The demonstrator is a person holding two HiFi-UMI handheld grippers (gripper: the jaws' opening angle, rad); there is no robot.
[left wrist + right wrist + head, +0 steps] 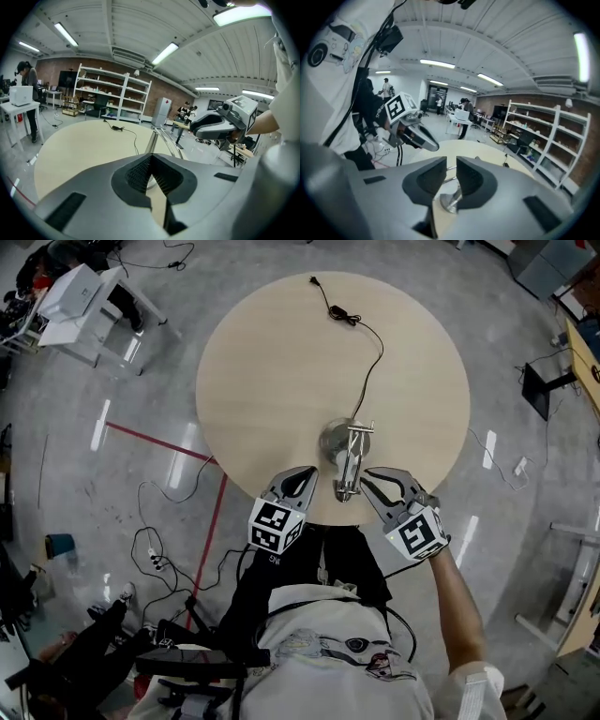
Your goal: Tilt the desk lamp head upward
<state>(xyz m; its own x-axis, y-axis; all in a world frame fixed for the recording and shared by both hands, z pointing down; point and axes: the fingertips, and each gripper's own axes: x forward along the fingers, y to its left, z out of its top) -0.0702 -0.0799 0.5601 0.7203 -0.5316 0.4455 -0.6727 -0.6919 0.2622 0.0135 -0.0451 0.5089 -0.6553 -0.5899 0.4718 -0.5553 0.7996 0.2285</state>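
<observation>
Floor mark: a red tape line (159, 442) lies on the grey floor, left of the table.

Table: a round table with a pale wooden top (272, 362) fills the middle of the head view. The person stands at its near edge.

Left gripper: the grey left gripper (313, 471) hangs over the table's near edge, just left of the lamp and apart from it. In its own view the black ribbed pads meet at the tips, clenched with nothing between them.

Lamp: the chrome desk lamp (349, 460) stands on a round metal base near the table's near edge. Its thin twin rods and slim head reach towards the person. The head end lies between the two gripper tips, and neither gripper touches it.

Cord: a thin black cord (372, 351) runs from the lamp base across the top to a plug at the far edge.

Right gripper: the grey right gripper (367, 474) is just right of the lamp head, tips pointing at it. Its dark pads stand slightly apart, released. The lamp's rods and base show through the gap, beyond the pads.
</observation>
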